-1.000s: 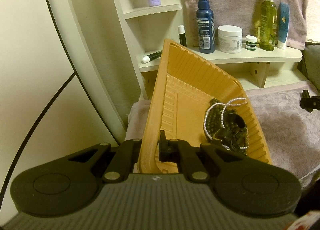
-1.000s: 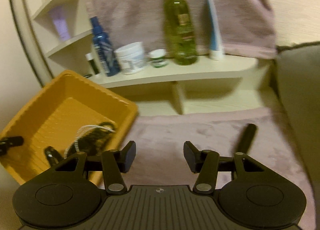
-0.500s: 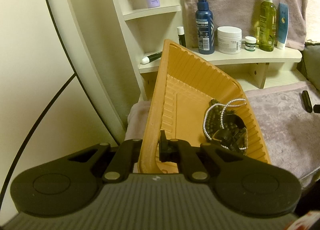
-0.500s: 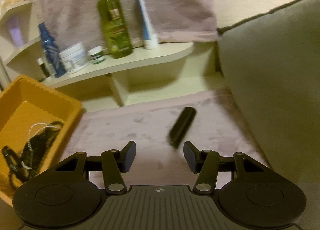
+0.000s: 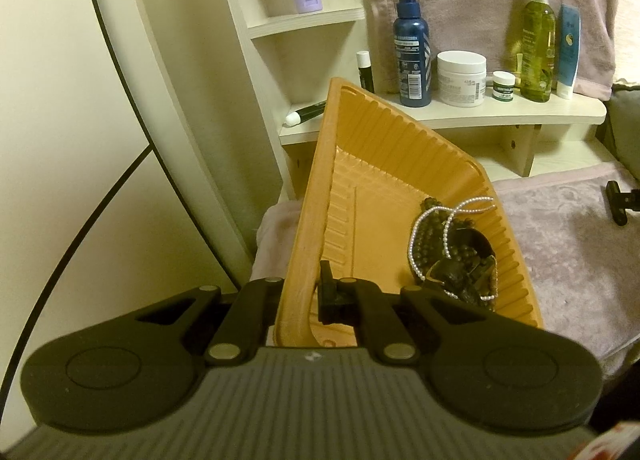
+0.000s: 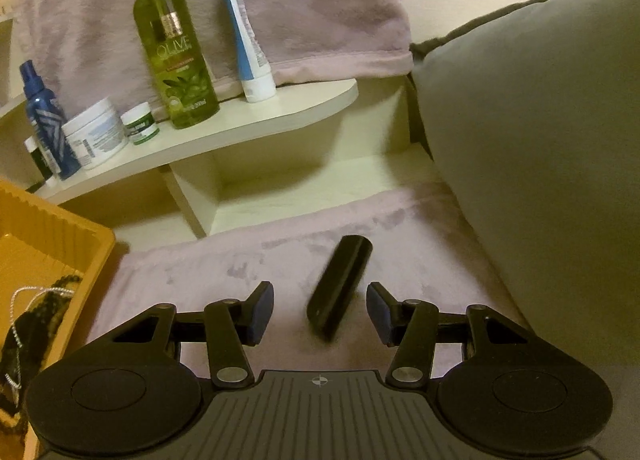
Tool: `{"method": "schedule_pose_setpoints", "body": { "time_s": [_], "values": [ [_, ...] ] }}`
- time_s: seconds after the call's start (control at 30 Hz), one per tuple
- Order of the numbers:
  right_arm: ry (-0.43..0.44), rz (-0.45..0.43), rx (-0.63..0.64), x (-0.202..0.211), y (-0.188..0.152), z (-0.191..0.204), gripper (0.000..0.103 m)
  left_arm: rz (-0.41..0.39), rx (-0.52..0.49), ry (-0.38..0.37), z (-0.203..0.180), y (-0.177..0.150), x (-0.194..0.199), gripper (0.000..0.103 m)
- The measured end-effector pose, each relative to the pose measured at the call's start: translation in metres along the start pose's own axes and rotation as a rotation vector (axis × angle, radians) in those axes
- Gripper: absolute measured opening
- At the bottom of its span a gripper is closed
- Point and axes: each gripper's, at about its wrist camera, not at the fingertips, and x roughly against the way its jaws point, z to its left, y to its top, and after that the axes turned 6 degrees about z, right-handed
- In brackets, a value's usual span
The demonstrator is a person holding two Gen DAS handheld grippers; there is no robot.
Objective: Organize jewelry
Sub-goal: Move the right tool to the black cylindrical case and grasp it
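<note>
Both open jaws flank black case [image 6: 340, 287].

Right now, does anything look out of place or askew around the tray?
Yes. The orange tray is tipped up on one side, its near rim pinched in the left claw, so the tangled jewelry has slid into the low corner. A black tube lies loose on the pink cloth, between the right claw's open jaws.

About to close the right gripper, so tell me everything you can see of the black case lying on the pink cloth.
The black case is a slim, elongated box with rounded ends and a lengthwise seam, apparently smooth plastic, and closed. It lies flat and diagonal on the pink cloth, its near end between the open fingers of the right gripper, which do not touch it. A grey cushion sits to its right.
</note>
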Motion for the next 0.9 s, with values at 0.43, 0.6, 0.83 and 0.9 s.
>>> {"method": "schedule_pose_setpoints", "body": {
  "time_s": [0.43, 0.6, 0.83, 0.9],
  "values": [
    [-0.065, 0.035, 0.049, -0.026, 0.007, 0.008, 0.032, 0.001, 0.001, -0.006, 0.001, 0.000, 0.000, 0.005],
    [-0.072, 0.035, 0.050, -0.023, 0.006, 0.008, 0.026, 0.001, 0.000, -0.007, 0.001, 0.000, 0.000, 0.005],
    [-0.091, 0.031, 0.089, -0.018, 0.004, 0.005, 0.024, 0.001, -0.001, -0.006, 0.001, 0.000, 0.000, 0.005],
    [-0.099, 0.015, 0.090, -0.018, 0.004, 0.004, 0.024, 0.001, -0.001, -0.006, 0.000, 0.000, 0.000, 0.005]
  ]
}}
